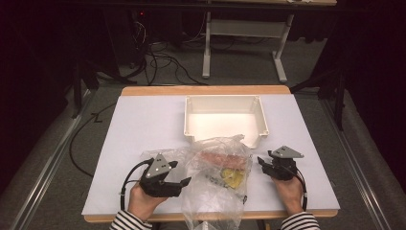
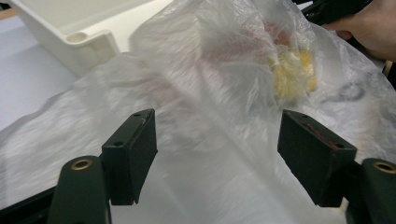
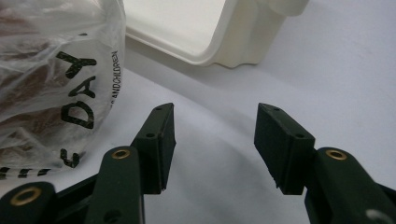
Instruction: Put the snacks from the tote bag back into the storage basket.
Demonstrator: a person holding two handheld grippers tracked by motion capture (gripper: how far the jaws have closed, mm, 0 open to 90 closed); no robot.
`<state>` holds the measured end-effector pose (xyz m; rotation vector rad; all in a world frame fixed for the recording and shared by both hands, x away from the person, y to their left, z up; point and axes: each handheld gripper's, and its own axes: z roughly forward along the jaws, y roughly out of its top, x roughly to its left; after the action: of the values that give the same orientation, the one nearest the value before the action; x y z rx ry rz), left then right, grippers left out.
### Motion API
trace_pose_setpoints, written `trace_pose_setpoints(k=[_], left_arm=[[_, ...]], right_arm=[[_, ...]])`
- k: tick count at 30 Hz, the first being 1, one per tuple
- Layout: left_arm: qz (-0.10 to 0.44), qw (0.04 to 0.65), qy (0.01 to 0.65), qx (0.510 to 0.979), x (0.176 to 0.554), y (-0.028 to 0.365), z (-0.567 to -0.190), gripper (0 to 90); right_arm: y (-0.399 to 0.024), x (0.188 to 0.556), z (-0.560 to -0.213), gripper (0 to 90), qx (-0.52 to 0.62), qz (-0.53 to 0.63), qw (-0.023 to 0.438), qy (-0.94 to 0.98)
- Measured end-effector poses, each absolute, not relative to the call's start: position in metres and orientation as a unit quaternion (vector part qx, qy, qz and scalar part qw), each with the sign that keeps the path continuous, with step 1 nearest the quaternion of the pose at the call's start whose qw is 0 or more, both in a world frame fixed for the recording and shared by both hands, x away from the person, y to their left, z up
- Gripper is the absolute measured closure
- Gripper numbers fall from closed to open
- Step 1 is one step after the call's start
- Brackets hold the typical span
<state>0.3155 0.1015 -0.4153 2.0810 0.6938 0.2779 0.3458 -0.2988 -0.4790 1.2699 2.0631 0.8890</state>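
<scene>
A crumpled clear plastic bag (image 1: 218, 167) lies at the front middle of the white table top (image 1: 143, 124), with reddish and yellow items inside it. My left gripper (image 1: 184, 183) sits at the bag's left side, pointing toward it. In the left gripper view its jaws (image 2: 217, 149) stand open, with the bag (image 2: 210, 93) spread just beyond them and nothing pinched. My right gripper (image 1: 262, 162) sits at the bag's right side. Its jaws (image 3: 215, 140) stand open over bare table, and the bag (image 3: 46, 84), printed with black letters, lies to their left.
A white plastic tray (image 1: 222, 98) stands behind the bag at the middle of the table, with nothing in it; its corner appears in both gripper views (image 2: 88, 44) (image 3: 233, 42). Cables (image 1: 158, 62) and a white table frame (image 1: 207, 43) are on the floor beyond.
</scene>
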Motion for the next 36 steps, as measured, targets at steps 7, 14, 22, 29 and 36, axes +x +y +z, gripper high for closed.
trace_pose_setpoints(k=[7, 14, 22, 29, 36], left_arm=[[0.112, 0.423, 0.272, 0.857, 0.324, 0.081, -0.423, 42.8], [0.105, 0.388, 0.261, 0.878, 0.337, 0.067, -0.43, 77.1], [0.124, 0.417, 0.225, 0.872, 0.344, 0.052, -0.398, 90.0], [0.125, 0.448, 0.222, 0.857, 0.37, 0.036, -0.374, 90.0], [0.136, 0.451, 0.245, 0.848, 0.394, 0.023, -0.377, 89.9]], right_arm=[[-0.299, 0.351, -0.482, 42.3, 0.487, 0.316, 0.258, 0.772], [-0.3, 0.352, -0.482, 41.5, 0.492, 0.318, 0.252, 0.771], [-0.301, 0.352, -0.482, 41.0, 0.493, 0.319, 0.249, 0.77], [-0.298, 0.35, -0.481, 43.7, 0.482, 0.315, 0.258, 0.775], [-0.298, 0.346, -0.48, 46.9, 0.473, 0.327, 0.266, 0.774]])
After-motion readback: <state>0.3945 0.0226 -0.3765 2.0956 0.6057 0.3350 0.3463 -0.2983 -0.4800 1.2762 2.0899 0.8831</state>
